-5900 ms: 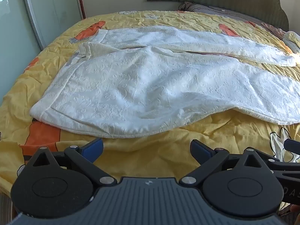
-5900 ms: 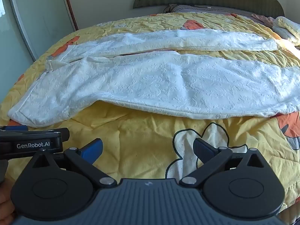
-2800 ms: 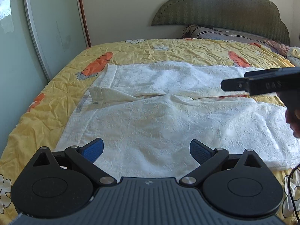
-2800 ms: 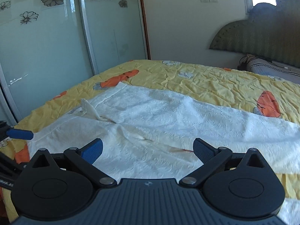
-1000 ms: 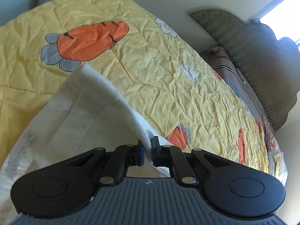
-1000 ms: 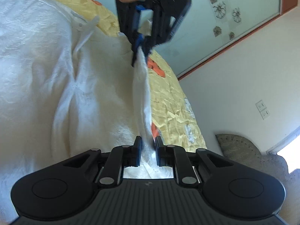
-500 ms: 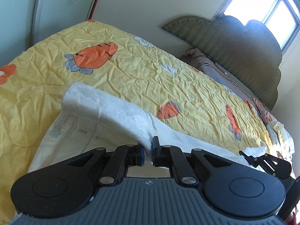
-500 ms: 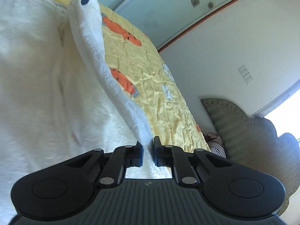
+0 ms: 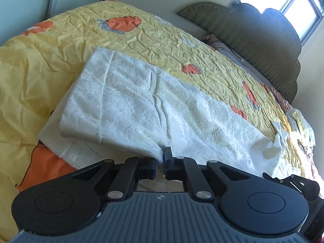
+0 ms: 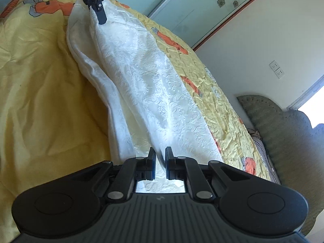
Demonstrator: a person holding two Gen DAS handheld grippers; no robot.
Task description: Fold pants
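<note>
Left gripper (image 9: 160, 165): jaws together, clamped on the near edge of the pants (image 9: 154, 105), low centre of the left wrist view.
Right gripper (image 10: 160, 166): jaws pinched on a fold of the same white fabric, low centre of its own view; its black nose also shows at the lower right edge of the left wrist view.
Pants position: spread across the yellow bedspread (image 9: 40, 77), waistband toward the left of the left wrist frame, one leg laid over the other, cuff end bunched at the right.
Handling: light, soft, limp textured cloth; it drapes and sags between the two grips, and layers likely slide over each other.
Where to hold: hems, waistband or a doubled edge give the firmest bite; a single thin layer may slip out.
Risk: uneven pull could skew the fold or drag the lower leg along.
Surroundings: padded headboard (image 9: 253, 28) upper right.
</note>
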